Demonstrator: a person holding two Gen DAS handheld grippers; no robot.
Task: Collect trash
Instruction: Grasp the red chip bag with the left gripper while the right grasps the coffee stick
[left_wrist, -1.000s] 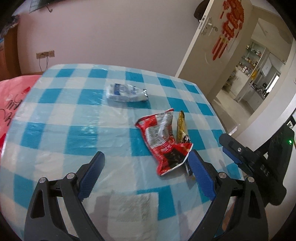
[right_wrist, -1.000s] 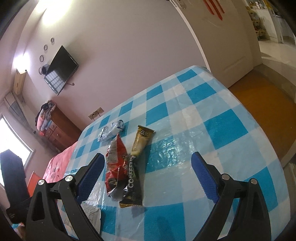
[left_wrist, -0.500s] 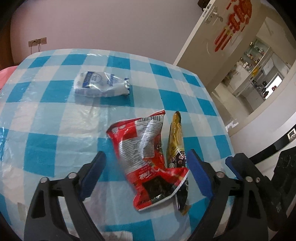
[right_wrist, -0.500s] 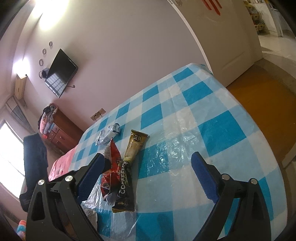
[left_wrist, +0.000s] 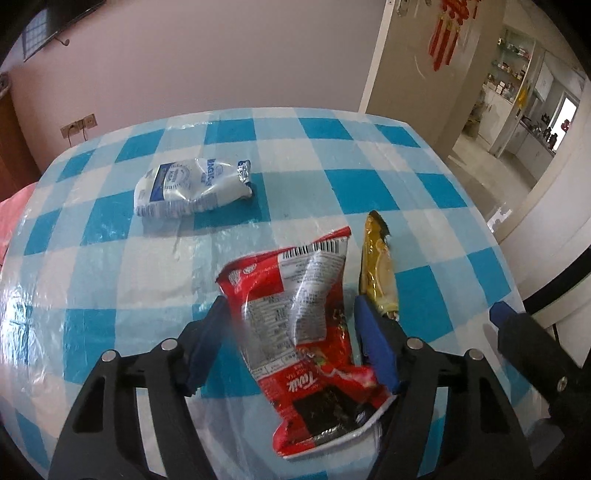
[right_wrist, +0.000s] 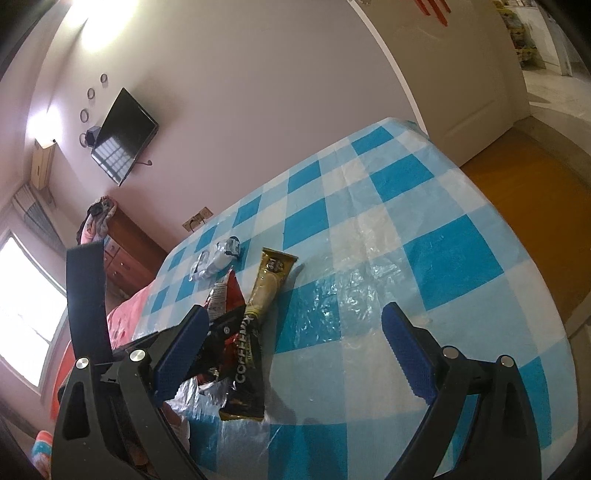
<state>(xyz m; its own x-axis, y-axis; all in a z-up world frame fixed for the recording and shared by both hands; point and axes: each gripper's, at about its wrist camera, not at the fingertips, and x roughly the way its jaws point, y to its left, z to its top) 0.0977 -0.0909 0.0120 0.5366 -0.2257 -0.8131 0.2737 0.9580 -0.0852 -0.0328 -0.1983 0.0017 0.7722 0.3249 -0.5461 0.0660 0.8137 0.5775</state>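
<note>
A crumpled red snack wrapper (left_wrist: 303, 325) lies on the blue-and-white checked table (left_wrist: 110, 288). My left gripper (left_wrist: 291, 332) straddles it, jaws partly closed around it, blue pads close to its sides. A gold coffee sachet (left_wrist: 376, 273) lies just right of it, beside the right pad. A white-and-blue plastic pouch (left_wrist: 188, 186) lies farther back left. In the right wrist view my right gripper (right_wrist: 291, 354) is open and empty above the table, with the coffee sachet (right_wrist: 255, 332), red wrapper (right_wrist: 221, 295) and pouch (right_wrist: 216, 260) to its left.
The right gripper's finger (left_wrist: 532, 347) shows at the table's right edge. A red-pink cloth (right_wrist: 125, 314) lies at the table's far left. An open door (left_wrist: 424, 55) and a wall stand behind the table. The left gripper's finger (right_wrist: 86, 302) rises at left.
My left gripper has moved forward over the red wrapper and its jaws have narrowed around it. The right gripper has stayed open and shifted little.
</note>
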